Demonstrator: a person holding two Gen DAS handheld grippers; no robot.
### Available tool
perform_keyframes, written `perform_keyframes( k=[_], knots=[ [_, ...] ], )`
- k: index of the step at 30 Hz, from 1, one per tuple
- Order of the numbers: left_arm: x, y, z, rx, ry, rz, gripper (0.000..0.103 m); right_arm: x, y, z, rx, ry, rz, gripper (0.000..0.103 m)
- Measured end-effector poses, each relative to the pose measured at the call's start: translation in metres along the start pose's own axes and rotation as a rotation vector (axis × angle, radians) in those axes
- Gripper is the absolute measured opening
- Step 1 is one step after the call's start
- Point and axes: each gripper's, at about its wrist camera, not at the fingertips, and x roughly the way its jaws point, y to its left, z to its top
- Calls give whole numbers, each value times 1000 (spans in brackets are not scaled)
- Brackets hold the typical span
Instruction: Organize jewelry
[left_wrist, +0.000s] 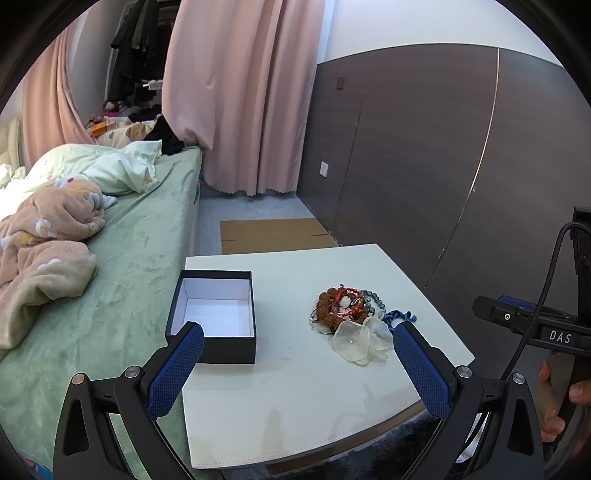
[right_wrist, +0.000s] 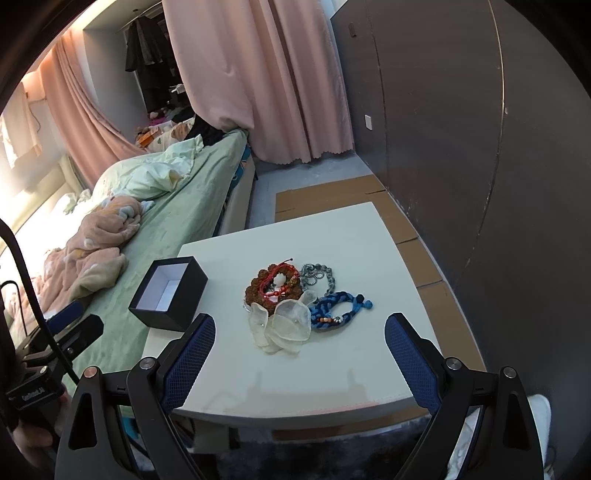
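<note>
While both grippers hover, left (left_wrist: 297, 334) and right (right_wrist: 300, 328) fingers spread wide, apparently touching nothing.

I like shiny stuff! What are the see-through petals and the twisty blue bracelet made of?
The translucent petal-shaped ornament looks like thin glossy shell or plastic; the table shows through it. The braided blue bracelet looks like soft matte cord, judging by its plaited strands.

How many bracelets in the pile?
4 visible: brown knobbly-bead bracelet at left, red cord bracelet lying on it, grey bead bracelet behind, blue braided bracelet at right. Translucent petal-shaped piece in front may hide more.
</note>
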Motion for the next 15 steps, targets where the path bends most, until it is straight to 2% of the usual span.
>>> perform_keyframes(
  k=[15],
  knots=[
    [-1, 1, 3, -2, 3, -4, 102, -2, 2, 0, 4, -2, 4, 94]
  ],
)
